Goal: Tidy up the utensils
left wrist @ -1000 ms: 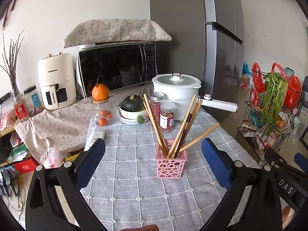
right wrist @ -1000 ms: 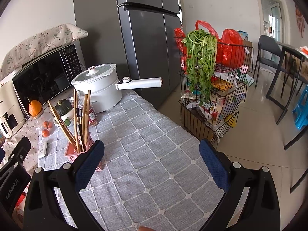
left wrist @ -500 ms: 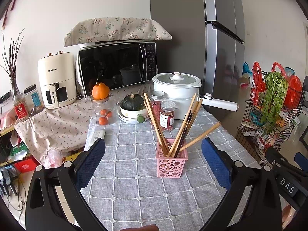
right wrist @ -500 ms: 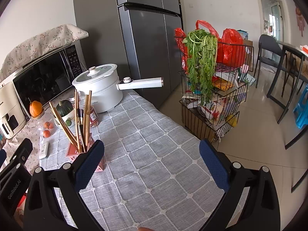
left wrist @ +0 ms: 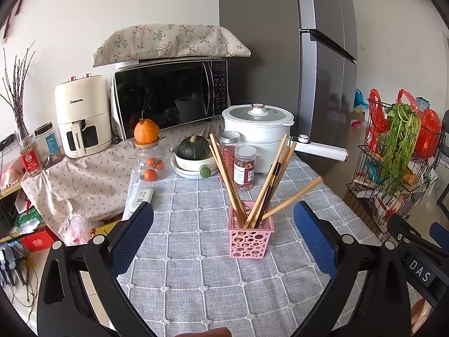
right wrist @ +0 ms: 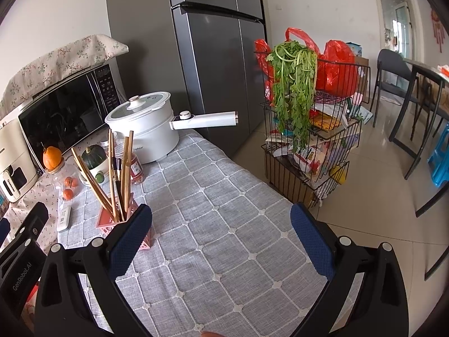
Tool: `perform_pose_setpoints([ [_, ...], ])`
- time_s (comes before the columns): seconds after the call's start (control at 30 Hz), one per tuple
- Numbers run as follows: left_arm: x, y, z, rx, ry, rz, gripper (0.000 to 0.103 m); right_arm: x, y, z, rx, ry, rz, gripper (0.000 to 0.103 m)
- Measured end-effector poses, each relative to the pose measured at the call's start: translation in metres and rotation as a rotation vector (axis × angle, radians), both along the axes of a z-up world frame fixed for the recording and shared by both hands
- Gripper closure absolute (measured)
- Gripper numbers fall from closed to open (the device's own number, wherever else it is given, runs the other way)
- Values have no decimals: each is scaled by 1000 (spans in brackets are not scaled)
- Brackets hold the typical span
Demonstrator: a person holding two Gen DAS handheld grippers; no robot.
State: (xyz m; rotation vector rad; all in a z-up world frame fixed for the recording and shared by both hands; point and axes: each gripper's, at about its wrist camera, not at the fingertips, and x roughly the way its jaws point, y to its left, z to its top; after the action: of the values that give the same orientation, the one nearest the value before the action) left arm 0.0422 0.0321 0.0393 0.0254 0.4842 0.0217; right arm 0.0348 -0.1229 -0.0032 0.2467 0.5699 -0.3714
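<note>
The left gripper [left wrist: 223, 226] hovers above the tabletop [left wrist: 196, 275], which is covered by a grey checked cloth with white stitched lines; its jaws stand wide apart and hold nothing. Between its blue-padded fingers [left wrist: 132, 236], a little farther along the cloth, stands a small pink plastic basket with round holes [left wrist: 249, 237]. It stands upright on the cloth, apart from both fingers. Wooden chopsticks [left wrist: 233, 185] lean outward from it in a fan, with one dark chopstick [left wrist: 270, 188] among the light ones.

The right gripper [right wrist: 220, 229] is also empty, jaws spread wide, and it points across the cloth toward the tabletop's far edge. In the right wrist view the pink basket sits at the left, partly hidden behind the left blue finger pad; whether they touch cannot be told.

Behind the basket stand two clear jars with metal lids and reddish contents [left wrist: 244, 167], a dark green squash on a white bowl [left wrist: 194, 147], and a white electric pot with a long handle [left wrist: 259, 129]. Farther left, on a floral cloth, sit a black microwave [left wrist: 171, 98] and a cream air fryer [left wrist: 82, 115]. A black wire rack holding green herbs and red bags [right wrist: 311, 129] stands on the floor beside the tabletop.
</note>
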Motion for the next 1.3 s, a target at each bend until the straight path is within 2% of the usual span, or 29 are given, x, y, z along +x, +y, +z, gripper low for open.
perform_pose_setpoints([
  [0.77, 1, 1, 1, 3, 1, 3, 7, 0, 1, -6, 4, 15, 3, 7],
  [0.97, -6, 5, -3, -17, -12, -45, 8, 3, -1, -7, 23, 28, 9, 7],
  [1.23, -6, 0, -5, -4, -24, -75, 11, 3, -2, -7, 21, 27, 8, 7],
  [1.3, -5, -1, -4, 3, -18, -67, 7, 3, -3, -6, 21, 23, 7, 7],
])
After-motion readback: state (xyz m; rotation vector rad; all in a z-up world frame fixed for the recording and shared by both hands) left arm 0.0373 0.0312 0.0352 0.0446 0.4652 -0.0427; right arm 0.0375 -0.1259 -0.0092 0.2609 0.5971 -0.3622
